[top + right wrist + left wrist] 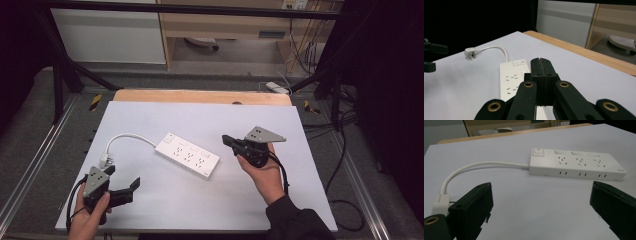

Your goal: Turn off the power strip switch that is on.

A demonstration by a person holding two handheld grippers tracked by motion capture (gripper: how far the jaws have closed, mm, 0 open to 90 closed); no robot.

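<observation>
- The power strip (pixel 187 155) lay flat near the middle of the white table (pixel 280 190), slanted, with its sockets facing up and its switch end toward the far left.
- Its cord (pixel 127 136) curved out from that end, arched left and came down to the plug (pixel 103 161), which rested on the table near your left hand.
- Your right gripper (pixel 226 139) hovered just to the right of the strip, pointing left toward it; its jaws were pressed together with nothing between them. In the right gripper view the closed tips sat over the strip's (pixel 511 80) near end, and I cannot tell whether they touched it.
- Your left gripper (pixel 122 181) sat at the table's near left corner, its jaws spread wide and empty, aimed at the strip but well apart from it.
- In the left gripper view the plug (pixel 440 203) lay just beside the left jaw.
- A bare wooden edge (pixel 200 96) showed along the far side of the table.
</observation>
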